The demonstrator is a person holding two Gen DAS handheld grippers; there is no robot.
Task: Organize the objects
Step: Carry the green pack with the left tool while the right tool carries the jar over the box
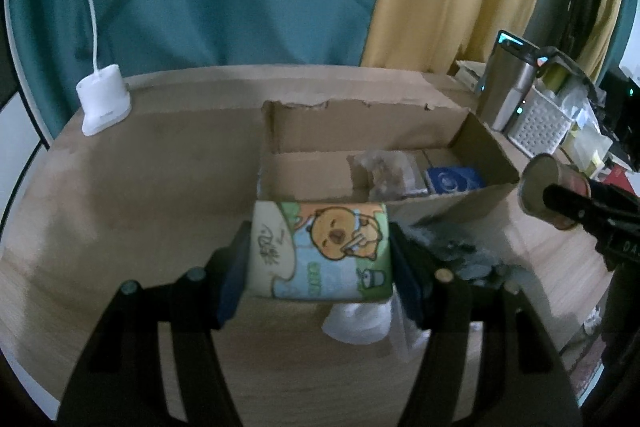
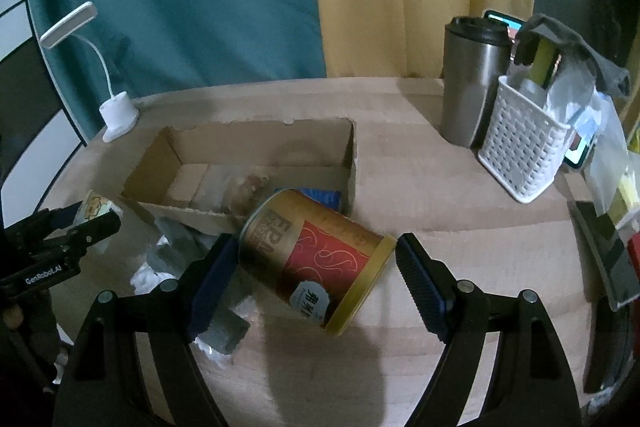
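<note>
My left gripper (image 1: pixel 320 259) is shut on a cartoon-printed tissue pack (image 1: pixel 320 251), held above the table just in front of the open cardboard box (image 1: pixel 492 147). The same pack (image 2: pixel 94 207) shows at the left edge of the right wrist view. My right gripper (image 2: pixel 316 259) is shut on a gold and red can (image 2: pixel 316 255), tilted on its side between the pads and lifted off the table; it appears as the can (image 1: pixel 536 191) at the right of the left wrist view. Inside the box (image 2: pixel 160 155) lie a clear bag (image 1: pixel 384 171) and a blue packet (image 1: pixel 452 179).
A white desk lamp (image 1: pixel 102 99) stands at the back left. A steel tumbler (image 2: pixel 472 83) and a white perforated basket (image 2: pixel 520 151) stand at the back right. Grey and white wrappers (image 2: pixel 180 251) lie in front of the box. Curtains hang behind the wooden table (image 1: pixel 120 187).
</note>
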